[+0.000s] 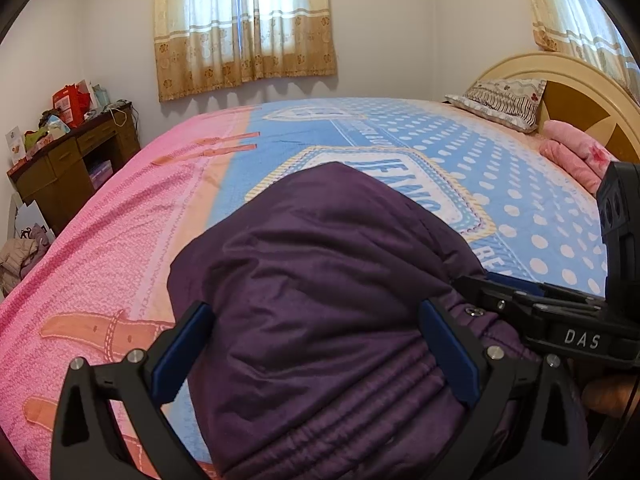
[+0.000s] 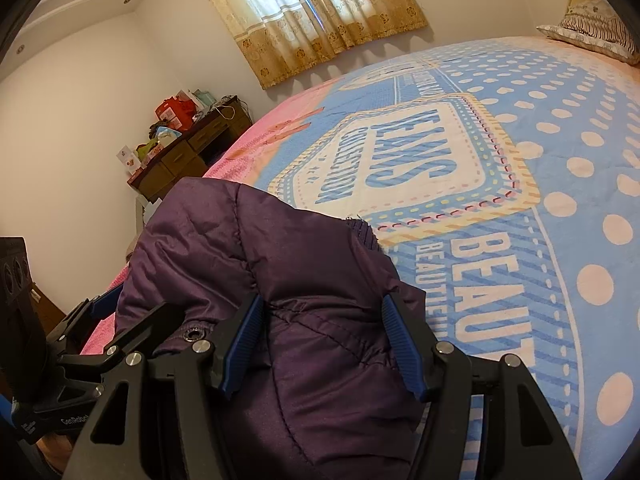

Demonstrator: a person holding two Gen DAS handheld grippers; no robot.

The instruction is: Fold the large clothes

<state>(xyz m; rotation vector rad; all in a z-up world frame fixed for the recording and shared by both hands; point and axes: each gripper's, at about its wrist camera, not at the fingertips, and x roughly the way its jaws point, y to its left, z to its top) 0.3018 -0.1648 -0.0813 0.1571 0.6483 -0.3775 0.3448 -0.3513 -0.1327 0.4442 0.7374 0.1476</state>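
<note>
Jacket (image 1: 320,300): purple quilted, bunched on bed, 6 o'clock in both views, over pink-blue seam.
Bed (image 1: 520,200): pink and blue cover; pillow (image 1: 500,100) at 2 o'clock.
Left claw (image 1: 316,360): wide, bulk of jacket between fingers.
Right claw (image 2: 324,348): narrower, straddling a jacket fold; grip cannot tell.
</note>
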